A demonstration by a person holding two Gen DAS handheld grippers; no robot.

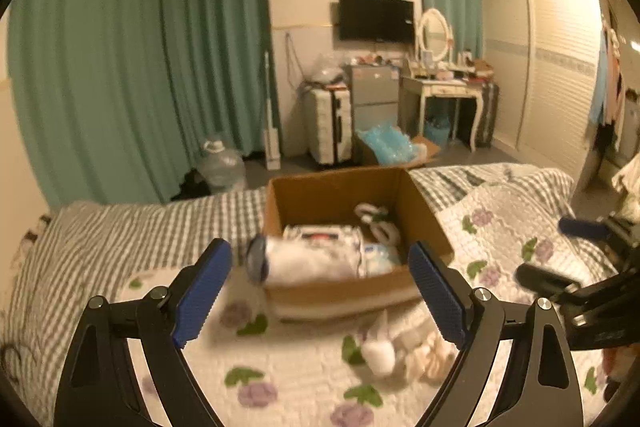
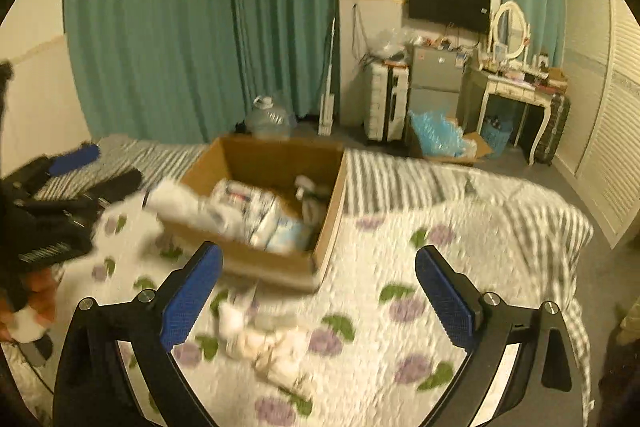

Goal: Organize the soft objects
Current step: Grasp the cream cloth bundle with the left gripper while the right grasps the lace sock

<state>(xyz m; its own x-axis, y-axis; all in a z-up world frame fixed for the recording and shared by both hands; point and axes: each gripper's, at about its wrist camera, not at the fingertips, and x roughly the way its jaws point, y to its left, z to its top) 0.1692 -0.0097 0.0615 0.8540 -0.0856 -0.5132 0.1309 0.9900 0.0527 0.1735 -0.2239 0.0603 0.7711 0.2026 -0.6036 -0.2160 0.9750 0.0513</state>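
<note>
An open cardboard box (image 1: pixel 304 195) sits on the bed and holds white packs and soft items; it also shows in the right wrist view (image 2: pixel 332 203). A white roll-shaped soft bundle (image 1: pixel 296 259) lies blurred over the box's near-left rim, and also shows in the right wrist view (image 2: pixel 180 203). A small pile of white and beige soft items (image 1: pixel 400 347) lies on the quilt before the box, and shows in the right wrist view (image 2: pixel 260 339). My left gripper (image 1: pixel 320 291) is open and empty above the quilt. My right gripper (image 2: pixel 320 299) is open and empty above the pile.
The bed has a floral quilt (image 2: pixel 400 267) and a striped blanket (image 1: pixel 120 235). Beyond the bed are green curtains (image 1: pixel 140 67), a water jug (image 1: pixel 222 163), a suitcase (image 1: pixel 328 127), a small fridge (image 1: pixel 374 95), a floor box of blue plastic (image 1: pixel 392 143), a dressing table (image 1: pixel 444 91) and a wardrobe (image 1: pixel 552 59).
</note>
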